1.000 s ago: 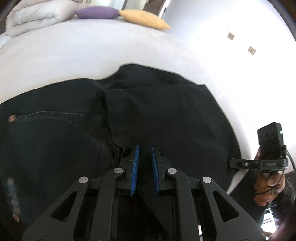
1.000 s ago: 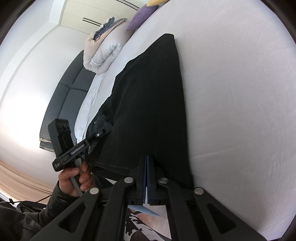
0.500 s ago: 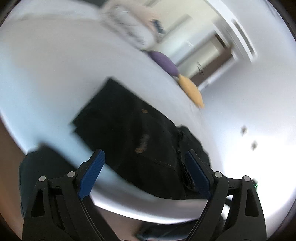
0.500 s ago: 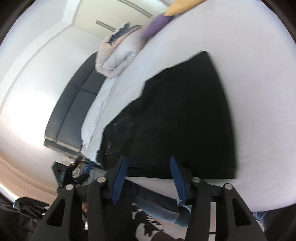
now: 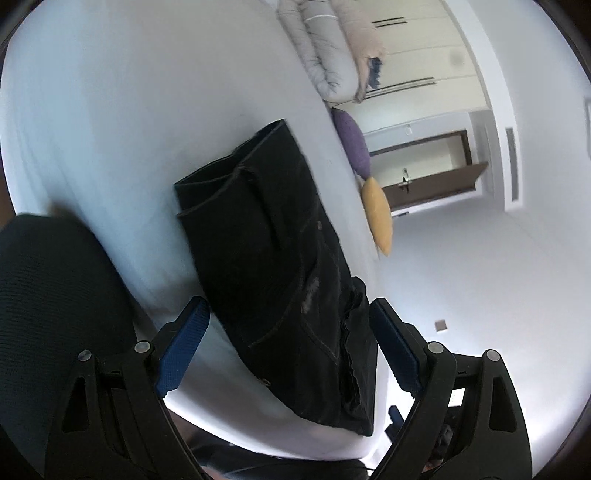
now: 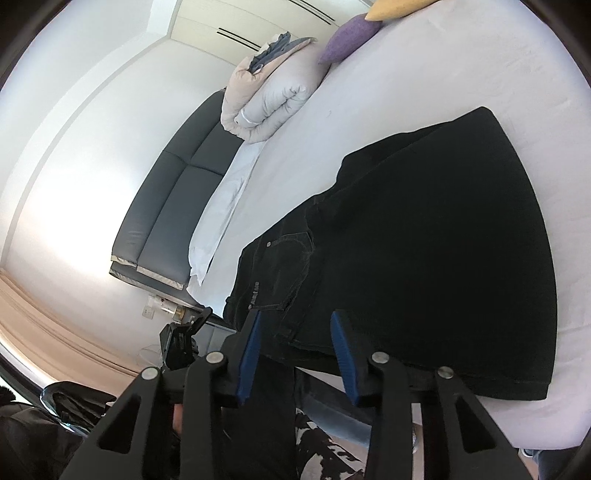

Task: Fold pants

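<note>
Black pants lie folded on the white bed, near its front edge. In the left wrist view they run away from me with the waistband end far off. My left gripper hovers before them, open wide, pads clear of the cloth. In the right wrist view the pants spread flat across the bed, back pocket to the left. My right gripper hangs just off the near hem. Its jaws are closing, with nothing pressed between them.
A rolled duvet, a purple cushion and a yellow cushion sit at the bed's far end. A dark padded headboard and a white pillow lie to the left. A person's dark clothing fills the lower left.
Both grippers let go of the pants, opened and drew back from the cloth. The left one rolled and swung round to look along the pants. The right rose a little.
</note>
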The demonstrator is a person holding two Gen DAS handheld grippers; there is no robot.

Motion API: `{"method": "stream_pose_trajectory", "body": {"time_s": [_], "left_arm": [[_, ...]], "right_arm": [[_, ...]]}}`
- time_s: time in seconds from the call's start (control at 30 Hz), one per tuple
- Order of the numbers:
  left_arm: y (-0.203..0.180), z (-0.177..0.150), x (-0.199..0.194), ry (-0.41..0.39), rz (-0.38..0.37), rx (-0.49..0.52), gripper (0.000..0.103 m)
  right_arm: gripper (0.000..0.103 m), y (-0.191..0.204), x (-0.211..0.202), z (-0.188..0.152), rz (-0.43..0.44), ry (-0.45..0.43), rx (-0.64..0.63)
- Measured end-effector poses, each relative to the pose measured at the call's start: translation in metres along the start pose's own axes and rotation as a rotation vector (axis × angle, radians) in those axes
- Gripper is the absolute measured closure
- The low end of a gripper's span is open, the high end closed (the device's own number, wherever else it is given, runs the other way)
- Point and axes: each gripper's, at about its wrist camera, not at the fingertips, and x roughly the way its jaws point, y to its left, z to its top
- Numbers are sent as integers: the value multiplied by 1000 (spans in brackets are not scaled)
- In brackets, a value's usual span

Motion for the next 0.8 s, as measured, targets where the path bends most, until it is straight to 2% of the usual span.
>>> {"method": "stream_pose_trajectory", "body": {"time_s": [0.33,0.4,0.47,0.7,0.8], "left_arm": [[22,19,31,-21,-72,-89,17],[27,21,33,-27,-91,-120,22],[29,20,27,-23,-80,-127,37],[10,16,19,-28,-81,-42,40],[24,16,29,-16,-71,-64,40]], "right_arm": [[68,1,1,3,20,6,-2],[69,5,2,6,29,4,-12],[69,9,5,8,33,7,-24],[70,22,21,19,44,31,-66],[70,26,34,25,36,48,-82]]}}
